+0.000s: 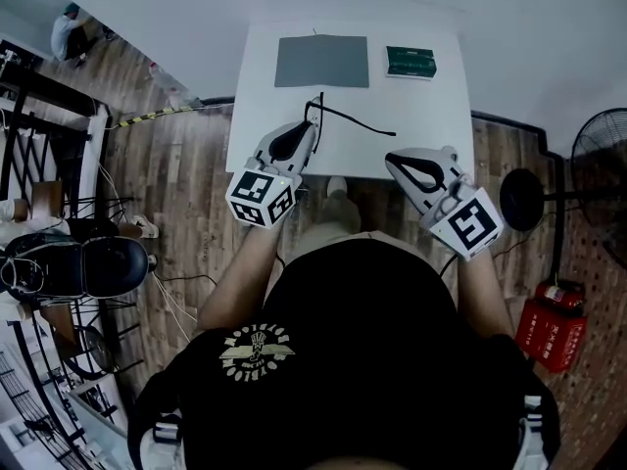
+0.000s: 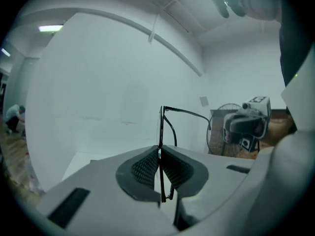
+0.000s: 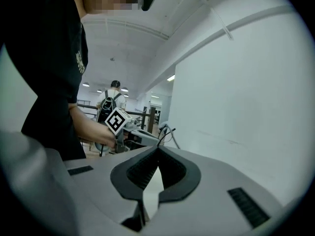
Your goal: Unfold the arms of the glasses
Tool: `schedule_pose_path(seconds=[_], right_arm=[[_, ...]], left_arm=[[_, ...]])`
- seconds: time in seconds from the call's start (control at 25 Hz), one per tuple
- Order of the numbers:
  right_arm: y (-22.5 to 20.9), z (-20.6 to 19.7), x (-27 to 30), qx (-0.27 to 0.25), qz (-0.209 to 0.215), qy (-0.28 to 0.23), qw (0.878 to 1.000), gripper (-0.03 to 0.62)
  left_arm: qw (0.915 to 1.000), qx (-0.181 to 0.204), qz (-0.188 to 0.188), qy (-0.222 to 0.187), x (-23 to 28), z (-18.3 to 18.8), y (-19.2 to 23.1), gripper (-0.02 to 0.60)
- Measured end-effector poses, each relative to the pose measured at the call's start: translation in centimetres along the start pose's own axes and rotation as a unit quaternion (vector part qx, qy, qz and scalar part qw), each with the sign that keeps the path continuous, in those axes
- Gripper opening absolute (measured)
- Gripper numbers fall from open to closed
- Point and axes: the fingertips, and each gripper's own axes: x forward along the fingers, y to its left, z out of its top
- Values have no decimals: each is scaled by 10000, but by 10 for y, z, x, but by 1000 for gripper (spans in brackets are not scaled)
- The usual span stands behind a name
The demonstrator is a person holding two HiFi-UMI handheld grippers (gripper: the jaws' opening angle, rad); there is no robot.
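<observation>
Glasses (image 2: pixel 161 127) partly hidden within left gripper (image 2: pixel 160 150) jaws.

Right gripper (image 3: pixel 158 149) jaws together, seemingly empty.

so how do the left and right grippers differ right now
The left gripper is shut on the glasses; the right gripper is shut with nothing between its jaws. The left gripper touches the glasses, while the right gripper sits to their right, apart from them. Both are closed and hover over the white table's near edge.
</observation>
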Motion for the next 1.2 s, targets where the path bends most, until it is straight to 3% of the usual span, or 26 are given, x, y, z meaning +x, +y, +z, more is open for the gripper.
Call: schedule_pose_path(seconds=[0.16,0.36,0.48,0.88,1.2], right_arm=[[9,-9,23,458,54,53,9989,2],[-13,5,31,1140,-150,-376,9927,3],[-29,15,32,1326,-309,-546,9892,49],[-47,23,50,1514,-154,-653,9862,69],[-71,14,45,1671,-332,-660,9832,52]], left_arm=[[9970,-521,-170,-551,3,22,-4,21],[9923,-664,-555,-881,13,48,-28,21],[9902,-698,-737,-959,17,59,-40,21],[9895,-613,-1009,-829,39,58,-58,21],[9895,-368,-1269,-591,65,56,-72,21]])
